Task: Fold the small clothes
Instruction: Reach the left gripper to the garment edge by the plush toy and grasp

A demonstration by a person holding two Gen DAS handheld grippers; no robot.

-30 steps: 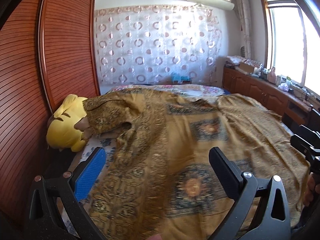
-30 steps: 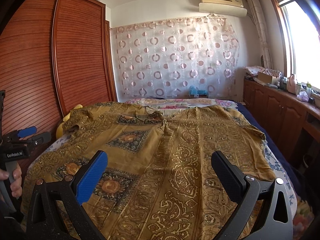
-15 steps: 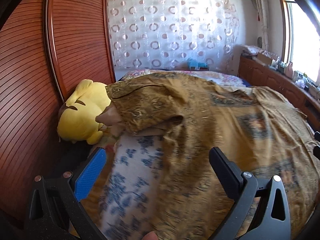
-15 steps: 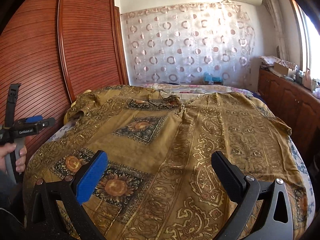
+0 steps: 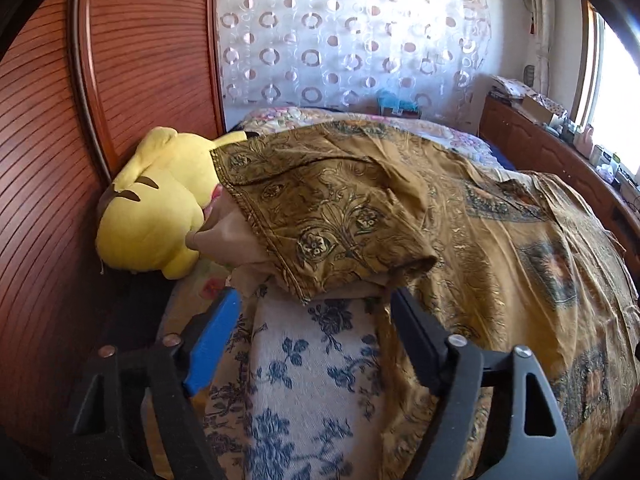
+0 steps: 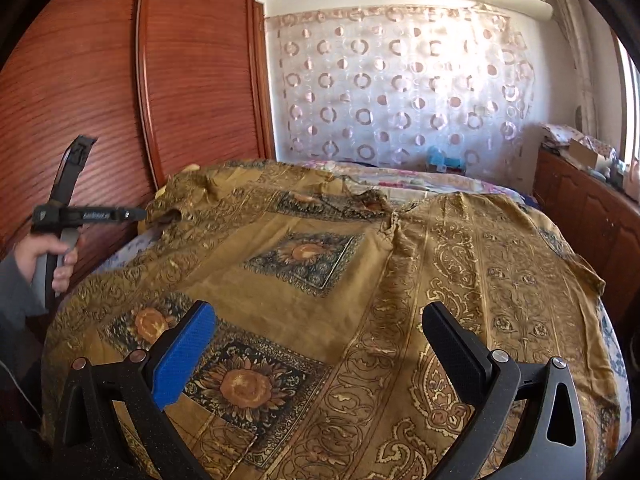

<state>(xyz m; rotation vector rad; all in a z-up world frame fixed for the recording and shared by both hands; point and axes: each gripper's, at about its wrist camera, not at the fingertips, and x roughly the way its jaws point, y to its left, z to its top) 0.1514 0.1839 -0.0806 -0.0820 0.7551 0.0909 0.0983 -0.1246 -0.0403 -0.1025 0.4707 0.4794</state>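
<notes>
Garment point(image 6: 360, 280), mustard with paisley and sunflower squares, lies spread across our bed point(image 5: 320, 380), its sleeve point(image 5: 320, 216) draped over a yellow plush point(image 5: 152, 216) by the ribbed wooden wardrobe point(image 5: 40, 160). Our left gripper point(image 5: 312, 304) is closing just short of the sleeve's hem, nothing pinched; our right gripper point(image 6: 320, 328) hovers released above the cloth.
</notes>
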